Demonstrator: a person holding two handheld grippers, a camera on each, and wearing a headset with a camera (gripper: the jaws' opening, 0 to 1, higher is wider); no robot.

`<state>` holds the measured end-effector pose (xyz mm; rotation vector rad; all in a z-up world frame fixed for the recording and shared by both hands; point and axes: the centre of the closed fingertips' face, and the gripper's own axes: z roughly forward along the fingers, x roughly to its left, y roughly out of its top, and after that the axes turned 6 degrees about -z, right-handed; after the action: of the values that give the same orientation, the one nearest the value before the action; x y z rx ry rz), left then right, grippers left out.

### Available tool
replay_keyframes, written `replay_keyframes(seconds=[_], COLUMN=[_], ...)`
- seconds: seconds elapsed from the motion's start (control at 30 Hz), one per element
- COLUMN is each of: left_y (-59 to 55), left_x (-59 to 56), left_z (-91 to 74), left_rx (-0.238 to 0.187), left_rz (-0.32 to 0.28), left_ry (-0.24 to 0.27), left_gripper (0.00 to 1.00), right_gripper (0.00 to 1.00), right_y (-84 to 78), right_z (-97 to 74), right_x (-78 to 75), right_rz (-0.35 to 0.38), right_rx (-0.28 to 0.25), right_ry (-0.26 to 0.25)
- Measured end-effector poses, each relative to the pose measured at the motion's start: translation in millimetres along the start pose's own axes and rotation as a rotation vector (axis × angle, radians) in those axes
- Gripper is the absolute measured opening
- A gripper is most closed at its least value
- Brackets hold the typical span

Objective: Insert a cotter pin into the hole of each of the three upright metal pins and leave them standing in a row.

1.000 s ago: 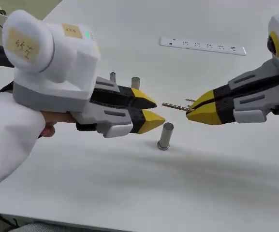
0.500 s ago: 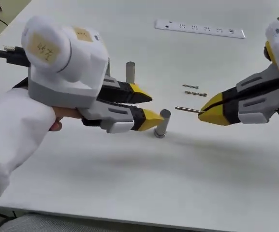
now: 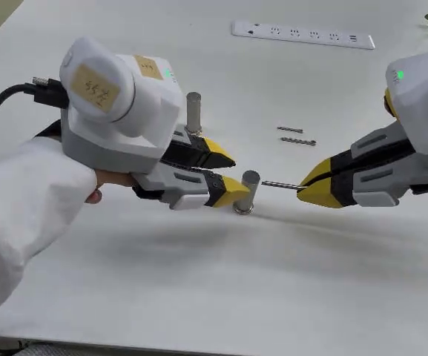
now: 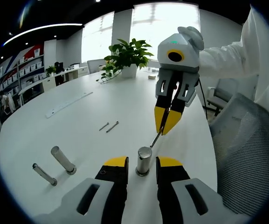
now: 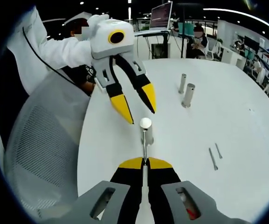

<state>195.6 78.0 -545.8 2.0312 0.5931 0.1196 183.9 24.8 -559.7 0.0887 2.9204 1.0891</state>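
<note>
**Desk:** Start at my left. What do you have?

**Operator:** A white sleeve [image 3: 21, 200], then my left gripper [image 3: 237, 174], low over the bench [image 3: 199, 289]. Its jaws are spread apart. In the left gripper view the nearest metal pin [image 4: 144, 160] stands upright between the two yellow tips. I cannot tell whether either tip touches it.

**Desk:** And the other uprights?

**Operator:** In that same view the second metal pin [image 4: 62, 159] and the thinner third metal pin [image 4: 43, 173] stand close together. They are left of my jaws and well apart from the nearest one.

**Desk:** Moving right?

**Operator:** The cotter pin [image 3: 279, 185] lies level, with its free end right at the upper part of the nearest pin. Whether it has entered the hole, I cannot tell. Behind it two spare cotter pins [image 3: 295, 136] lie flat on the bench, side by side. Farther back lies a white power strip [image 3: 303, 35].

**Desk:** And the far right?

**Operator:** My right gripper [image 3: 303, 189]. Its jaws are closed on the tail of the cotter pin and point straight at the nearest pin. The right gripper view has the cotter pin running up the centre from between my tips to that pin.
</note>
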Motion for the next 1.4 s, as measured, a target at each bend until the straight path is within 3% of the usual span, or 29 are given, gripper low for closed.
replay_keyframes(seconds=[0.17, 0.43, 0.67, 0.8, 1.07, 1.13, 1.4], left_y=[-1.8, -5.0, -6.0, -7.2, -10.3, -10.9, -13.3], left_x=[1.0, -1.3, -1.7, -2.2, 0.2, -0.3, -0.7], left_z=[5.1, 8.4, 8.4, 7.9, 4.5, 2.8, 1.0], left_rx=[0.016, 0.036, 0.045, 0.055, 0.070, 0.070, 0.074], left_rz=[0.007, 0.006, 0.015, 0.033, 0.042, 0.040, 0.037], left_ry=[-0.015, -0.036, -0.032, -0.032, -0.018, -0.020, -0.014], left_gripper=[0.19, 0.09, 0.08, 0.07, 0.04, 0.04, 0.06], right_gripper=[0.00, 0.00, 0.00, 0.00, 0.00, 0.00, 0.00], right_y=[-0.4, 1.3, 4.9, 11.6, 17.4, 18.0, 20.7], right_z=[2.7, 4.9, 12.0, 18.7, 26.2, 26.5, 28.1], right_x=[-0.9, -3.2, -4.4, -4.9, -8.8, -10.8, -10.9], right_rz=[0.000, -0.001, 0.007, -0.041, -0.067, -0.105, -0.120], right_rx=[0.002, -0.004, -0.012, -0.016, -0.015, -0.017, -0.017], right_ry=[0.006, 0.016, 0.016, 0.010, 0.013, 0.004, -0.007])
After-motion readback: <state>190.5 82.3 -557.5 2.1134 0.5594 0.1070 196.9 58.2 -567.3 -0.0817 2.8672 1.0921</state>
